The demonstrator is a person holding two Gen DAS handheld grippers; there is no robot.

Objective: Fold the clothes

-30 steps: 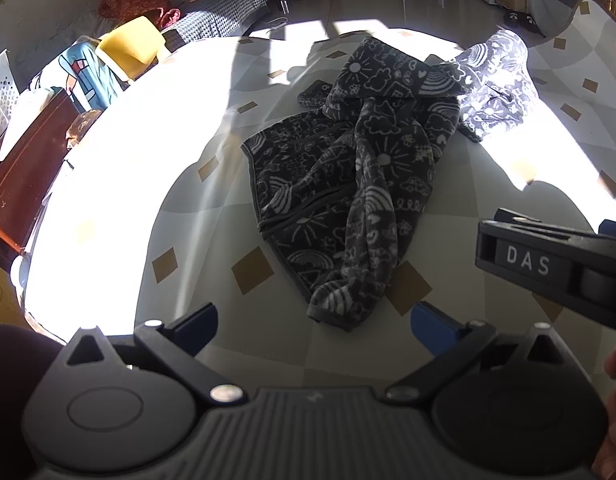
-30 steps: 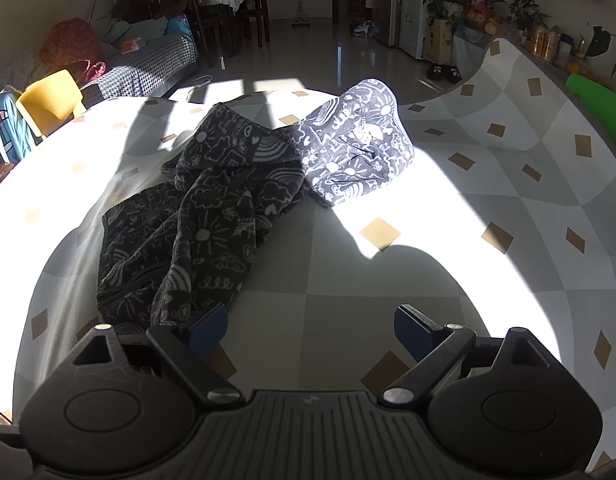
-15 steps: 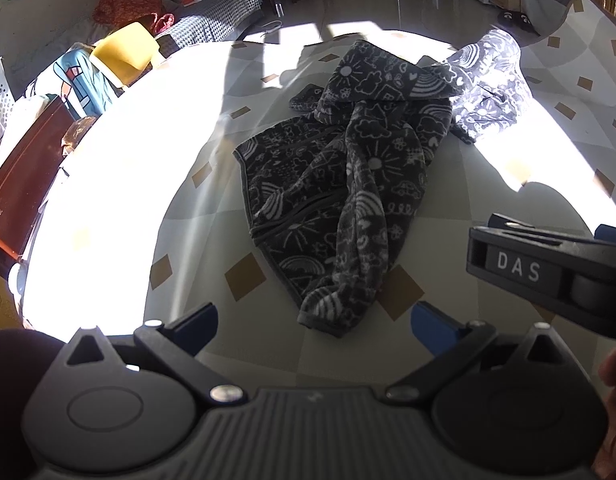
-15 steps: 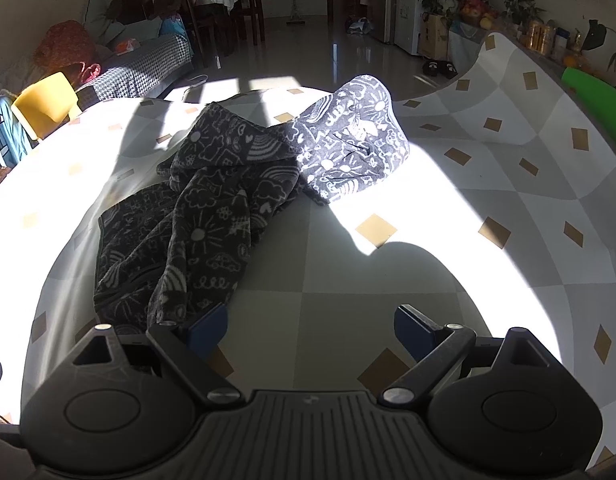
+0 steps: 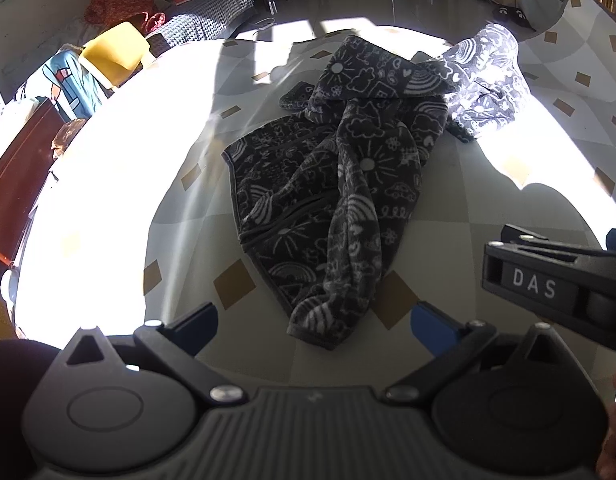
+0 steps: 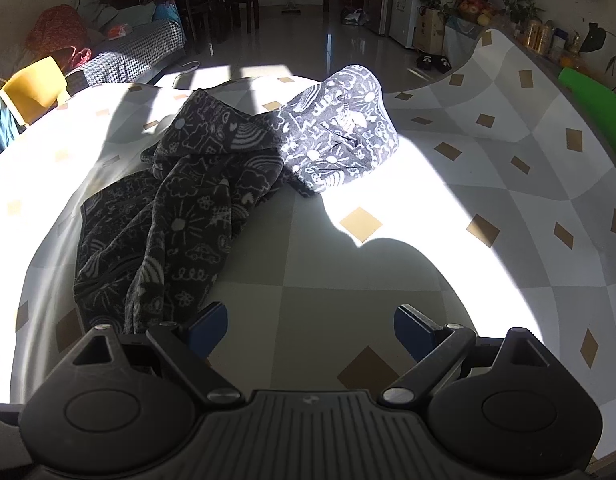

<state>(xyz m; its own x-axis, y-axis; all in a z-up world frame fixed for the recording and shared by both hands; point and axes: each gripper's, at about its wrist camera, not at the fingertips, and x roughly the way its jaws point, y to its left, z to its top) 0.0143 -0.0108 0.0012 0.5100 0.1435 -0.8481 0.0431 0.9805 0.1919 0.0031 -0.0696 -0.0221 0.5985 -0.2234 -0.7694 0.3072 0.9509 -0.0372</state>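
Currently both pairs of fingers, left gripper (image 5: 314,322) and right gripper (image 6: 311,326), stand apart and empty just short of the rumpled patterned garment (image 5: 340,196) on the bench (image 6: 388,248), so any pinch should take one hem layer only.

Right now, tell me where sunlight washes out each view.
Left wrist view: glare blows out the table at left and far right, while the patterned garment sits mostly in shadow. Right wrist view: a bright band crosses the table and lights the garment's far end; fisheye bends the edges.
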